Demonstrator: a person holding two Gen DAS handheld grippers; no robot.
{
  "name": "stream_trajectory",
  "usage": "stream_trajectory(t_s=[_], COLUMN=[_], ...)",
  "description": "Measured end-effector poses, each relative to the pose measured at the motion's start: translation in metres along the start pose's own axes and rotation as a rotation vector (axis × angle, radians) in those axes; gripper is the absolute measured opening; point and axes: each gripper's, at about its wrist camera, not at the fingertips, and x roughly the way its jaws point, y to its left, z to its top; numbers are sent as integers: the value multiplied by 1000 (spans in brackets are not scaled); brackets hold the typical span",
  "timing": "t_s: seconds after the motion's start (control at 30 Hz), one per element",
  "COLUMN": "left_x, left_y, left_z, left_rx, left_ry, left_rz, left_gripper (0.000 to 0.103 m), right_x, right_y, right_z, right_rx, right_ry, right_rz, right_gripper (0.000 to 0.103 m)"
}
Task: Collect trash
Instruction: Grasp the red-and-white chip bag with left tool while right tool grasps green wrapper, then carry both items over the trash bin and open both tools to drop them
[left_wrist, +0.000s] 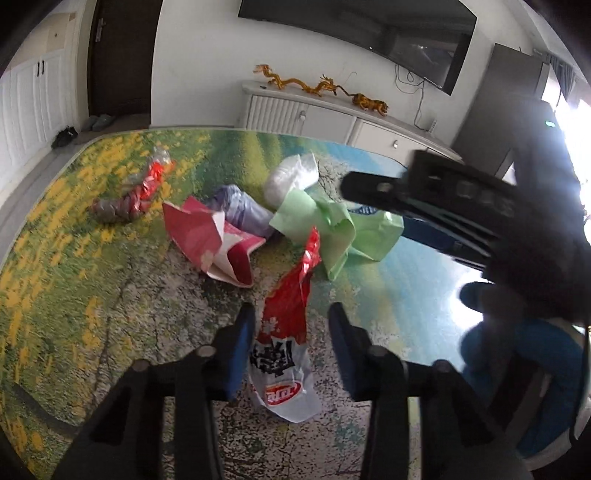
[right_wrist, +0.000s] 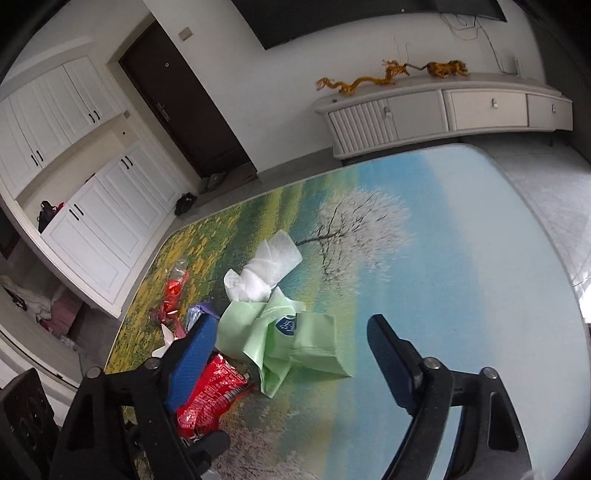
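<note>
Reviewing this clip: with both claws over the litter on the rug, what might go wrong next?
1. The left claw straddles the red-and-white snack wrapper; the thin, slippery film may slide out.
2. The right claw, open above the green bag, works close beside the left; they may collide.

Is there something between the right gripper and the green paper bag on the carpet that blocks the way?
Nothing visible blocks it. The right gripper has open jaws, and the green paper bag lies directly between and ahead of them on the carpet. The red snack wrapper lies beside it.
</note>
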Motion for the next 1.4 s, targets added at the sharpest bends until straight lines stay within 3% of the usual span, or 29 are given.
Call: stream_trajectory(t_s=[0.1, 0.2, 0.3, 0.5, 0.53, 0.83, 1.0, 1.23, 1.4], left_x=[1, 0, -5, -27, -32, -75, -93, -106, -93], left_y=[4, 8, 11, 4, 3, -18, -33, -78, -136], left_z=[-1, -3, -5, -8, -7, -10, -3, 15, 32], left_rx=[-16, -36, -52, -30, -26, 3, 12, 82, 172], left_ry=[13, 19, 15, -37, -47, -124, -145, -167, -154], left_rz=[-25, -60, -77, -58, -52, -13, -31, -110, -176], left_gripper=[26, 24, 23, 22, 22, 22, 22, 22, 22], right_x=[11, 13, 5, -29, -34, -103, -137, -187, -232], right_y=[-5, -10, -12, -18, -19, -21, -22, -41, -77], right_z=[-2, -6, -10, -15, -15, -17, -19, -20, -23], right_rx=[29, 46, 55, 61, 65, 90, 103, 126, 163], right_ry=[36, 54, 42, -25, -36, -169, -231, -332, -411], right_rz=[-1, 36, 65, 64, 66, 60, 57, 12, -104], right_gripper=[64, 53, 35, 29, 19, 18, 18, 18, 18])
